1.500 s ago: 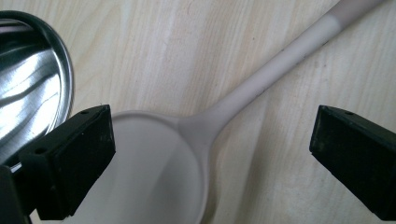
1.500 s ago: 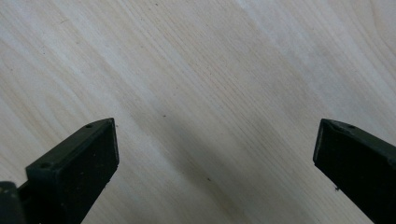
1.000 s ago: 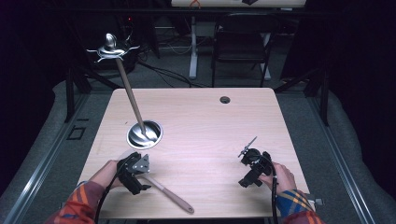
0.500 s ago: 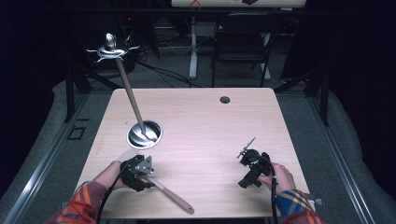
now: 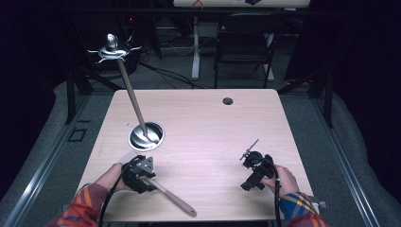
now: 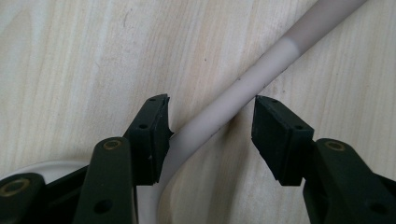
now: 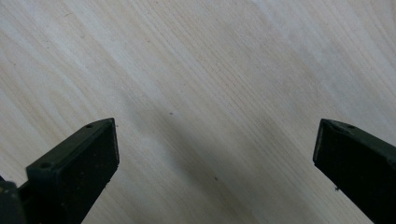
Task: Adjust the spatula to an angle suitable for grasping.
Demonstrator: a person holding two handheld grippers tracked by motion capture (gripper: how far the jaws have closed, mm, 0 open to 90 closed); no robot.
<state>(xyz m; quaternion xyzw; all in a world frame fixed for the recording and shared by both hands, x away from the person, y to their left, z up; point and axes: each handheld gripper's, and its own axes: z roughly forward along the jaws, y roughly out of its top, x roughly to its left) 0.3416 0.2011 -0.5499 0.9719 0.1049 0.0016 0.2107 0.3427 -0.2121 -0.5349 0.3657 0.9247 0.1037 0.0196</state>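
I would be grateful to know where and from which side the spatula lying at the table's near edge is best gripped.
Grip the spatula on its slim round handle, just past the pale head, coming straight down from above. It lies flat on the table, so only its sides are free. The left gripper already straddles that stretch, one pad touching, the other apart.

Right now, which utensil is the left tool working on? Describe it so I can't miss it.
On the wooden table, look at the near left corner, below the steel stand base. The spatula lies flat there, pale handle running diagonally between the left tool pads; unlike the upright stand, it lies flat.
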